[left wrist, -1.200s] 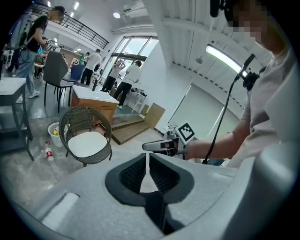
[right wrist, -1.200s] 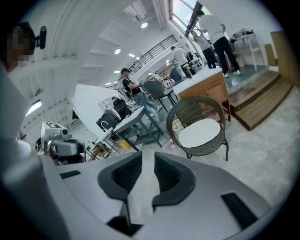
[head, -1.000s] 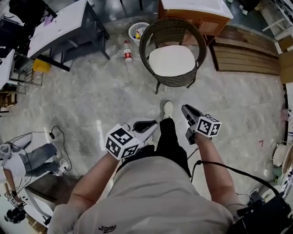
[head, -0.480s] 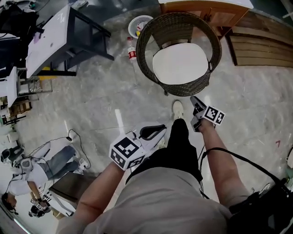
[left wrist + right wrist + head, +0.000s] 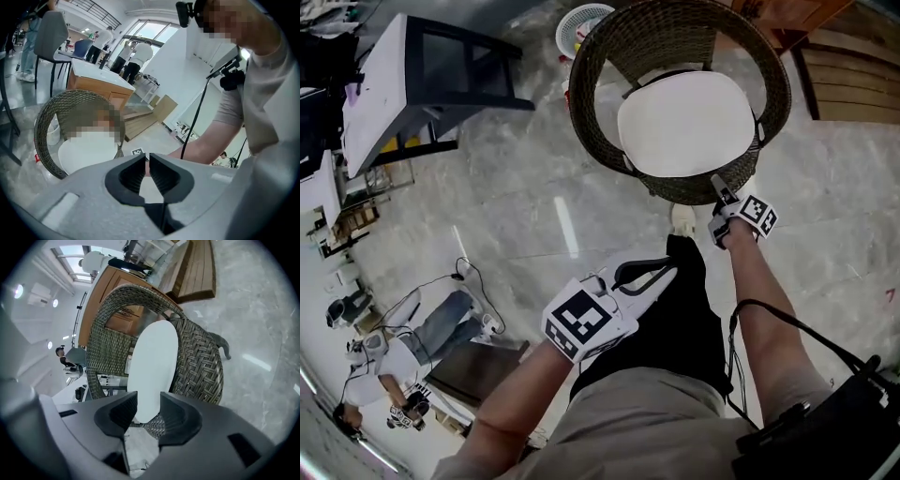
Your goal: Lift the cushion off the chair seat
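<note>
A white cushion (image 5: 689, 122) lies flat on the seat of a round dark wicker chair (image 5: 602, 66). My right gripper (image 5: 719, 192) is rolled on its side just in front of the chair's front rim. Its jaws are opening and nothing is between them. In the right gripper view the cushion (image 5: 152, 357) and chair (image 5: 201, 362) show just beyond the right gripper (image 5: 149, 397). My left gripper (image 5: 649, 274) hangs further back over the person's leg, shut and empty. In the left gripper view the cushion (image 5: 86, 150) lies far beyond the left gripper (image 5: 147, 159).
A white-topped table on a dark frame (image 5: 384, 84) stands to the left. A white bin (image 5: 581, 23) sits behind the chair. Wooden planks (image 5: 853, 84) lie at the right. A person (image 5: 422, 328) sits on the floor at lower left.
The chair has come much closer in the head view. My right gripper has gone forward to the chair's front rim and rolled over. The left gripper has followed forward.
</note>
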Available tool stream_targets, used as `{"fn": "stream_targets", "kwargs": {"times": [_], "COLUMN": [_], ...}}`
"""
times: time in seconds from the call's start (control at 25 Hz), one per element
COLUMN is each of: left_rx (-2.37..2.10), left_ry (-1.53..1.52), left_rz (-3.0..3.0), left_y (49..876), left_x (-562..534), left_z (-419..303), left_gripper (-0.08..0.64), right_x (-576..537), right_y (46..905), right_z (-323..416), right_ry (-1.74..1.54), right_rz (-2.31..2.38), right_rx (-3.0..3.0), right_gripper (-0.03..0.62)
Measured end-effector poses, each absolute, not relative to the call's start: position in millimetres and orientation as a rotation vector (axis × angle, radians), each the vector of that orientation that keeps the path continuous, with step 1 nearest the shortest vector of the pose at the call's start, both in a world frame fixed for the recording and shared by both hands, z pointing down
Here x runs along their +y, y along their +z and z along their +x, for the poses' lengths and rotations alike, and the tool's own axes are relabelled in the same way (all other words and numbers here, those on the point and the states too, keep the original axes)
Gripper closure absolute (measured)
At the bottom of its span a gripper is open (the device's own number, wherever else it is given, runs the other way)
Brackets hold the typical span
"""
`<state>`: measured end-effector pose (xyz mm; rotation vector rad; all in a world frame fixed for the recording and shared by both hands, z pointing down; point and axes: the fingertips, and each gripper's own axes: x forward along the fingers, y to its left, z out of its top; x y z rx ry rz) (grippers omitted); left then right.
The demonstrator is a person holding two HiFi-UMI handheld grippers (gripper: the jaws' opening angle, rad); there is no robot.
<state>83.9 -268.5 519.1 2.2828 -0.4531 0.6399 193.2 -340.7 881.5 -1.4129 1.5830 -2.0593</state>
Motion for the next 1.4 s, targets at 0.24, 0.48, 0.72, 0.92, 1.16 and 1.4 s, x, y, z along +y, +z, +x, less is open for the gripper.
{"fn": "stream_targets", "kwargs": {"times": [0.24, 0.48, 0.72, 0.92, 1.16, 1.4], "left_rx": [-0.45, -0.455, -0.466, -0.477, -0.497, -0.507], "left_ry": [0.65, 0.642, 0.639, 0.634, 0.625, 0.593], "left_rz": [2.255, 2.232, 2.203, 2.187, 2.175, 2.156], "left_y": [547.3, 565.3, 580.0, 585.5, 592.9, 592.4], "left_x": [-284.8, -293.0, -295.6, -305.2, -311.5, -310.0], "left_z": [84.9, 86.1, 81.8, 75.0, 70.1, 70.8], "left_gripper": [0.534, 0.534, 0.534, 0.533, 0.534, 0.534], "right_x": [-357.7, -368.0, -382.5, -396.6, -413.0, -421.1], "right_y": [922.7, 942.3, 947.4, 945.7, 950.3, 954.3], "right_z": [187.5, 185.5, 185.7, 178.5, 174.2, 173.6], "right_ry": [-2.089, -2.099, -2.037, -2.018, -2.005, -2.042], "right_rz": [-1.406, -1.394, -1.366, -1.306, -1.273, -1.316], "right_rx": [1.436, 1.398, 1.358, 1.352, 1.357, 1.382], "right_gripper": [0.426, 0.405, 0.431, 0.454, 0.47, 0.495]}}
